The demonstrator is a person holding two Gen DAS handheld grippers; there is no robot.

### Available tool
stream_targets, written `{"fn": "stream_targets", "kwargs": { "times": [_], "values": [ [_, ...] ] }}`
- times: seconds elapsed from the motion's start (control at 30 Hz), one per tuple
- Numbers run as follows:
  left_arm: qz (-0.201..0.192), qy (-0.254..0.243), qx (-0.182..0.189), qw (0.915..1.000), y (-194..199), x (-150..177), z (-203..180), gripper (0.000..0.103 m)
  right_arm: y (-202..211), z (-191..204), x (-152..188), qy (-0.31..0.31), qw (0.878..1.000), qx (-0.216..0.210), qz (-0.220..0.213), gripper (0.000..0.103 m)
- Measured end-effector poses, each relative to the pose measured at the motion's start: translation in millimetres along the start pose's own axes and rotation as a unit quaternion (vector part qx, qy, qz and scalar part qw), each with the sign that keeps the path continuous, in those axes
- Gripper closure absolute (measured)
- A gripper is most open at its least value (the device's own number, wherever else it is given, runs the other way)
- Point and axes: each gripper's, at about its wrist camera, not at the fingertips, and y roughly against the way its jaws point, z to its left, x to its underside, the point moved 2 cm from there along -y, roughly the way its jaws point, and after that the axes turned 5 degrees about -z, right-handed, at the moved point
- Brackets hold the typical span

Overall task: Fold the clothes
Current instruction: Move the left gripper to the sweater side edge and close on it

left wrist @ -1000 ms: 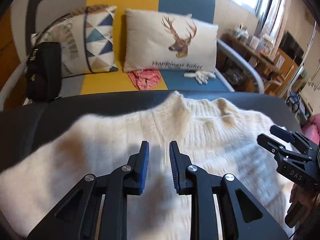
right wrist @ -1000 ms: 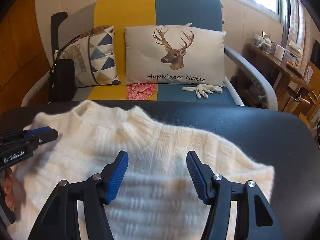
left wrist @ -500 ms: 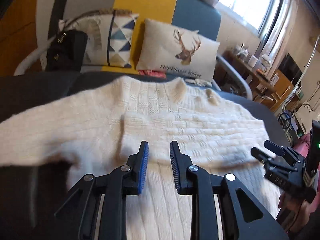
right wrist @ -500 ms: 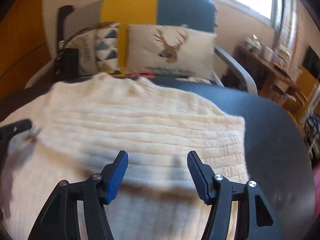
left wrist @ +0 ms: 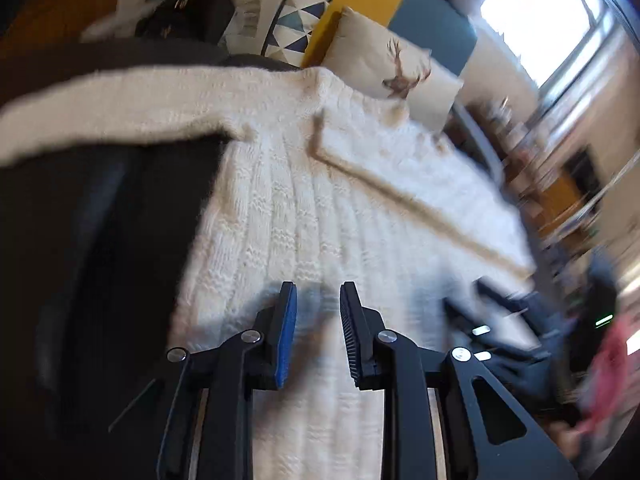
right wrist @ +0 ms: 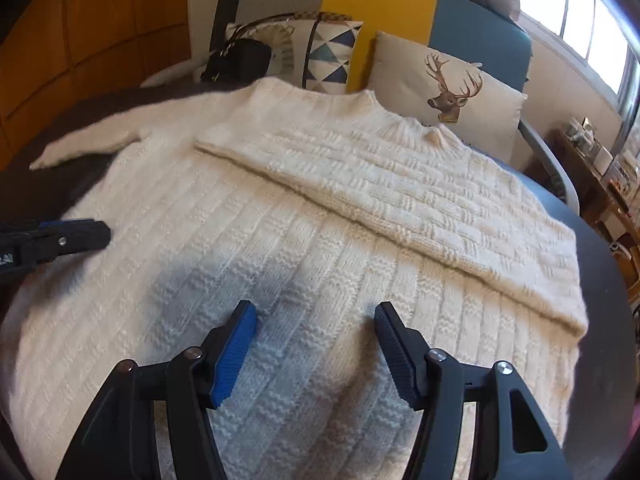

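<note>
A dark, smooth bench (right wrist: 600,300) carries a cream knitted sweater (right wrist: 280,248) that covers most of it, chunky in texture with ribbed columns and basket-weave blocks. The right wrist view is sharp and shows the whole layout: one sleeve (right wrist: 400,200) is folded across the chest as a long diagonal band, the other sleeve (right wrist: 92,140) lies stretched out flat over the dark surface, and the rounded collar points toward the sofa (right wrist: 472,24) with its grey, yellow and blue panels. The left wrist view is smeared by motion blur and tilted, but it alone shows the bright window (left wrist: 540,12) and a blurred pink shape at its right edge.

On the sofa lean a pale deer cushion (right wrist: 448,88), a cushion with triangles (right wrist: 332,52) and a small black bag (right wrist: 240,60).

The right tongs (right wrist: 316,316) hover over the lower body of the knit with the ribbed blue pads wide apart, holding nothing. The left tongs (left wrist: 319,300) stand over the sweater's hem side with a narrow gap between the pads, also empty; their dark tip shows at the left edge of the right view.
</note>
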Motion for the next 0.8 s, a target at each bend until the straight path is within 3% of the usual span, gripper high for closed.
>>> {"fn": "stream_targets", "kwargs": {
  "times": [0.1,0.27,0.33,0.5,0.67,0.8],
  "values": [
    [-0.031,0.111,0.057,0.9917,23.9,-14.8,39.5,0.079,-2.0,-11.4,3.5,-0.035,0.999,-0.023,-0.002,0.034],
    [-0.111,0.239,0.047,0.9635,79.3,-37.0,134.5,0.078,-3.7,-7.3,1.8,-0.024,1.000,-0.012,-0.003,0.032],
    [-0.142,0.286,0.030,0.9471,99.5,-41.8,175.5,0.078,-3.6,-6.5,1.7,-0.021,1.000,-0.009,-0.003,0.032],
    [-0.212,0.388,-0.004,0.8969,142.8,-52.2,269.9,0.078,-2.8,-7.0,1.9,-0.025,1.000,-0.010,-0.002,0.031],
    [-0.228,0.467,0.010,0.8541,146.4,-65.2,330.8,0.078,-3.7,-6.7,1.6,-0.025,1.000,-0.006,0.000,0.027],
    [-0.212,0.488,-0.005,0.8470,137.8,-71.8,342.7,0.078,-5.1,-6.3,0.8,-0.026,1.000,-0.001,0.002,0.024]
  ]
}}
